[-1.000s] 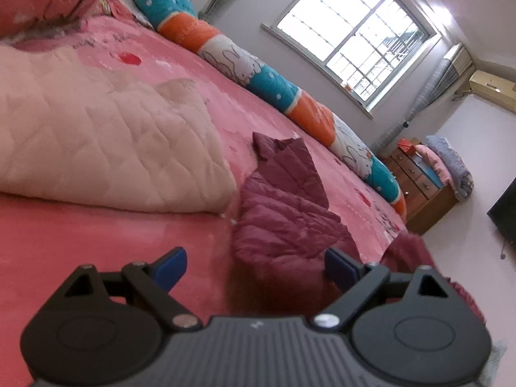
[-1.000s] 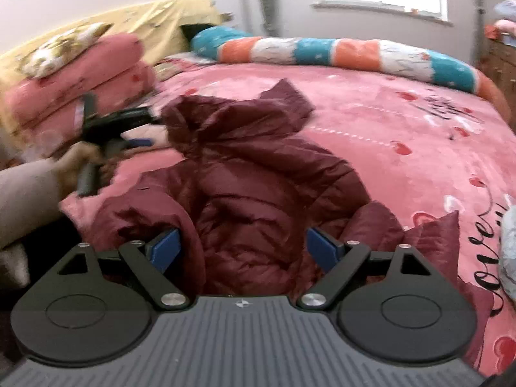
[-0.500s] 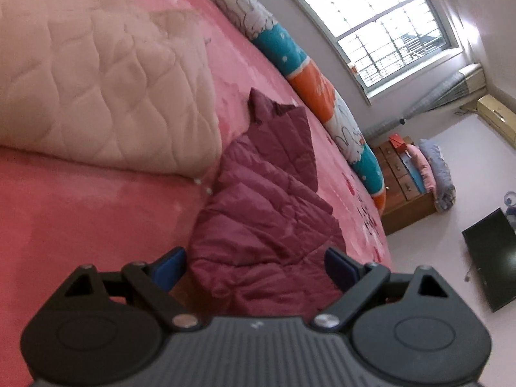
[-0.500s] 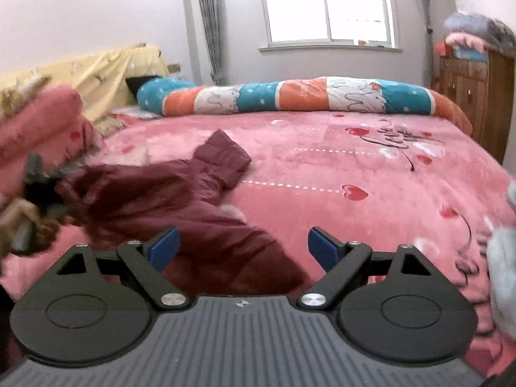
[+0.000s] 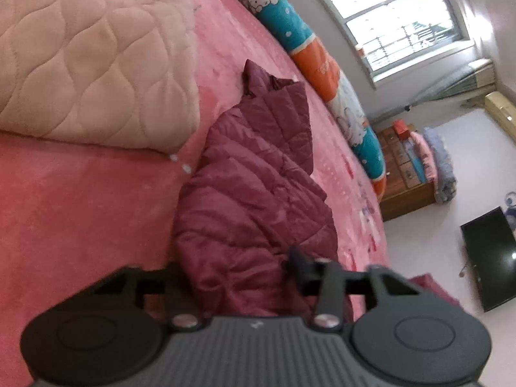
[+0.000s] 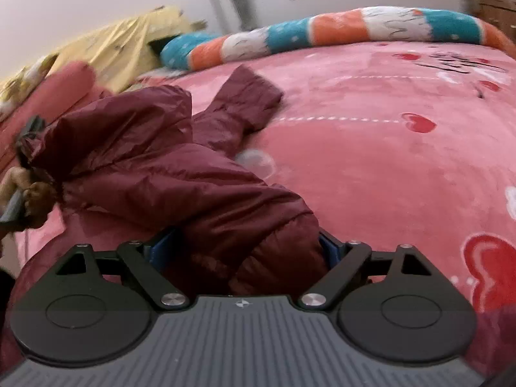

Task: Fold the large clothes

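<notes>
A maroon puffer jacket lies crumpled on the pink bed cover. My left gripper sits at its near end. Its jaws are closing, and bunched fabric fills the gap between them and is pinched. In the right wrist view the jacket stretches from the left edge to the front. There a person's hand holds the left tool against the raised hood end. My right gripper stands open, with a puffy fold of the jacket between its blue pads.
A beige quilted blanket lies just left of the jacket. A long striped bolster runs along the bed's far side under the window. Pink pillows and a yellow cover are at the head. A wooden dresser and a dark screen stand beyond the bed.
The left jaws have narrowed from wide open onto the jacket's near end. The right gripper has come down to the jacket, whose fold now lies between its pads.
</notes>
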Demonstrator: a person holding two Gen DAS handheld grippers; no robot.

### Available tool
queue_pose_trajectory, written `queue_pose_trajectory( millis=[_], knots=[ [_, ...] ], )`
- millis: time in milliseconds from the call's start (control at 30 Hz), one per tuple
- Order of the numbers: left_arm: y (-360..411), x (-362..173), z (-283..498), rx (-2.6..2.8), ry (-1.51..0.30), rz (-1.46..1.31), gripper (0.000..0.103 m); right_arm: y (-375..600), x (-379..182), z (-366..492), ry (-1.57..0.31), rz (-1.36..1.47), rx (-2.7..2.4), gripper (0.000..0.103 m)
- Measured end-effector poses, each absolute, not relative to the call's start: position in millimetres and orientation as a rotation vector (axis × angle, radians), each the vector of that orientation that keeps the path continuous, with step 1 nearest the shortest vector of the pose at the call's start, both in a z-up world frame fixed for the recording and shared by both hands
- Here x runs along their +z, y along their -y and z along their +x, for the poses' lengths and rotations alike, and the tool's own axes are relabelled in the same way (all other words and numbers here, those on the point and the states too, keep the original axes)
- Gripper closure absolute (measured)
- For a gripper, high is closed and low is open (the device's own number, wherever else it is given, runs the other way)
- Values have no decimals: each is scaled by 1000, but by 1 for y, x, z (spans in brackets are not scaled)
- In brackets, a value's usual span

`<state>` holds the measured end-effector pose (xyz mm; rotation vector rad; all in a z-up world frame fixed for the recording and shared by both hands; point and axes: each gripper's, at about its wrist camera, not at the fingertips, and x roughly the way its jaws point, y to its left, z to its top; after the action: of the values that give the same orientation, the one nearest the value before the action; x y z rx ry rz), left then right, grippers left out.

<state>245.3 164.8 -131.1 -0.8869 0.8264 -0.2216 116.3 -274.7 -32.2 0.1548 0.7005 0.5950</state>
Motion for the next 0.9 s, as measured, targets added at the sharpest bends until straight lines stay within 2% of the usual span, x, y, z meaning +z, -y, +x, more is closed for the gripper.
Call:
queue_pose_trajectory(
  millis=[67, 100, 167, 267, 600, 900],
  knots=[
    [-158, -126, 249, -222, -828, -878, 79, 275, -35, 116, -700, 178, 555, 35],
    [-156, -123, 249, -227, -818, -882, 84, 276, -35, 115, -689, 181, 528, 42],
    [-150, -115, 251, -245, -783, -895, 87, 278, -31, 112, -675, 202, 495, 64],
    [-137, -101, 256, -273, -734, -914, 90, 280, -22, 108, -618, 223, 417, 75],
    [-59, -37, 296, -423, -613, -806, 90, 325, 11, 113, -322, 292, 48, 78],
    [31, -14, 374, -461, -585, -638, 90, 373, 2, 156, -205, 280, -190, 78]
  ],
)
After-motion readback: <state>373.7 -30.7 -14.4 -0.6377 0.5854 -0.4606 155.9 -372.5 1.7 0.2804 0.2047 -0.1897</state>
